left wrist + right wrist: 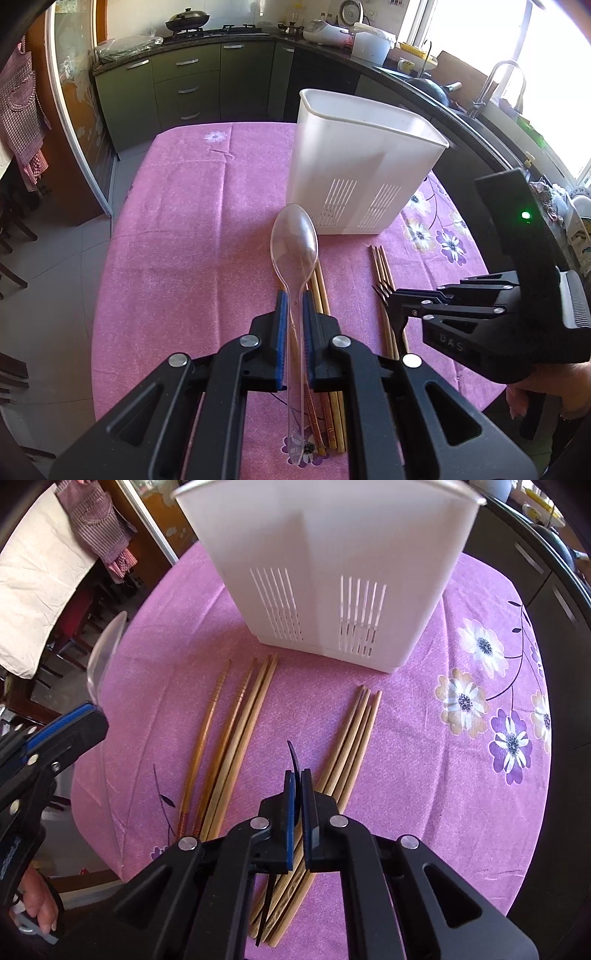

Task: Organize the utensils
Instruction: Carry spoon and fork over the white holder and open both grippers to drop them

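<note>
My left gripper (pixel 293 295) is shut on a clear plastic spoon (pixel 294 243), bowl pointing forward, held above the pink tablecloth (pixel 184 221). My right gripper (pixel 297 773) is shut on a black plastic fork (pixel 294 757); its tines show in the left wrist view (pixel 382 290). A white slotted utensil holder (pixel 354 162) stands upright just ahead of both grippers (pixel 332 565). Two bundles of wooden chopsticks lie on the cloth: a left bundle (pixel 229 738) and a right bundle (pixel 351 734) under my right gripper.
The table's edges fall away to a tiled floor on the left (pixel 55 240). A kitchen counter (pixel 424 85) with a sink and tap curves behind and to the right. Cabinets (pixel 184 88) stand at the back.
</note>
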{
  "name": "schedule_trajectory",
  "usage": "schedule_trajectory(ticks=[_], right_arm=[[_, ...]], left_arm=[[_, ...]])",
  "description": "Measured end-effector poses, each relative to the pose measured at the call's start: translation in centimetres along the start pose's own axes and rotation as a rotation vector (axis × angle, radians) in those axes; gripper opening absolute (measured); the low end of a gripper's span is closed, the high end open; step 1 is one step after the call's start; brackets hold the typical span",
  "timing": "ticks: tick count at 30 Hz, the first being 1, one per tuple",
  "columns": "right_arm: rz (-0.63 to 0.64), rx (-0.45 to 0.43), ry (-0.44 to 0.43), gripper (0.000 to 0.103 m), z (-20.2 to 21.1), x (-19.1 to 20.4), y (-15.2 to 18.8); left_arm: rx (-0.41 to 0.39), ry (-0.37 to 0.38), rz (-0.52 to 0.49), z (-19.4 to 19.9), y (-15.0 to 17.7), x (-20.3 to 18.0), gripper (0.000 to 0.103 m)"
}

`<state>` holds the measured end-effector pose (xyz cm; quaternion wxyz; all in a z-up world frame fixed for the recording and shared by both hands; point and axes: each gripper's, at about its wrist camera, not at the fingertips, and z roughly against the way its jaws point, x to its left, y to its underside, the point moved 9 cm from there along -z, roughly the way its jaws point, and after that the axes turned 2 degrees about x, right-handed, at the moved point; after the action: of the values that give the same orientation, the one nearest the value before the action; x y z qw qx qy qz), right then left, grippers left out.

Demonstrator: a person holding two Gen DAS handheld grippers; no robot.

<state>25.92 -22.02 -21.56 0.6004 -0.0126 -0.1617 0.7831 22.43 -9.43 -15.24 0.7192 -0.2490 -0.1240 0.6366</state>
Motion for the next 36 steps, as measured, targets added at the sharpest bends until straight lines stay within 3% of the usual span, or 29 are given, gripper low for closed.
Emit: schedule_trajectory(ticks=[5,10,15,19,21,27,33,36], right_arm=[[-0.038,-0.225,-0.126,0.004,6.2,-0.9,0.0],[-0.044,-0.462,-0.118,0.004,13.8,-2.1,0.3],[-0.036,-0.562,-0.086,0.004,18.1,-3.7,1.8],[-0.041,-0.598,-0.074,0.004,18.8,-4.7,2.9],[-0.046,-0.612,-0.069,0.004,19.1,-5.1,3.2],[-0.056,-0.657,-0.043,0.004,19.7,-6.0,3.2],[-0.037,-0.7,-0.033,0.004,21.0,-5.2,1.8],[-0.022,-0.733,-0.027,0.004,22.0,-4.5,0.4]], left_arm=[[-0.075,0.03,0.008,2.7,-2.7,-0.4,0.008],[-0.245,0.074,0.01,6.6,-8.3,-2.0,0.008],[-0.406,0.106,0.018,8.2,-14.3,-3.8,0.008],[-0.582,0.064,0.03,8.8,-18.6,-4.2,0.008],[-0.63,0.061,0.028,8.1,-20.2,-4.4,0.008],[-0.656,0.028,0.022,4.5,-21.8,-4.7,0.008],[-0.615,0.011,-0.004,2.4,-20.1,-4.5,0.01],[-0.59,0.007,-0.026,2.0,-19.0,-4.2,0.017]])
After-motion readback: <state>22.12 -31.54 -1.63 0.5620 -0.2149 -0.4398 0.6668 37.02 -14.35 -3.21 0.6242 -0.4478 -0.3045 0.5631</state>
